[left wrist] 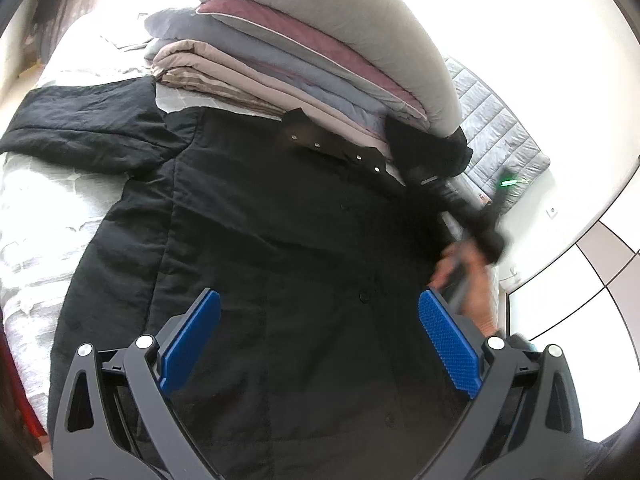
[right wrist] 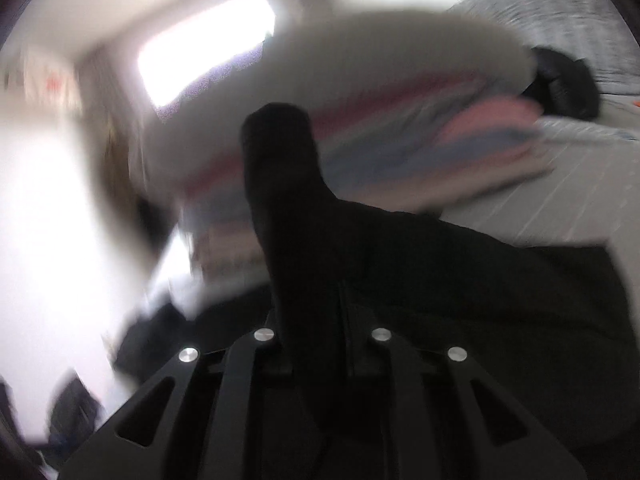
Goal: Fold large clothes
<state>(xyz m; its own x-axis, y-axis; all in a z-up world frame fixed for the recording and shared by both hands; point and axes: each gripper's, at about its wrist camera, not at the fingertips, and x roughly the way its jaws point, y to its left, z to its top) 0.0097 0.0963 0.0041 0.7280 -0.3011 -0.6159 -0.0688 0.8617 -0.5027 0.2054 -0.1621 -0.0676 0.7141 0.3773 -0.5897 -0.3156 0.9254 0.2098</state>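
Black coat [left wrist: 280,240] lay spread front-up on the pale bedsheet [left wrist: 36,216], collar end against a stack of folded bedding [left wrist: 304,52], one sleeve [left wrist: 80,128] out to the side. L gripper [left wrist: 320,340] hovered over the coat w/ blue pads wide apart, nothing between. R gripper [right wrist: 312,320] was clenched on black coat fabric, view badly blurred.

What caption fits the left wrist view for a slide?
Open left claw hovers over a black coat spread on the bed, beside stacked folded blankets.
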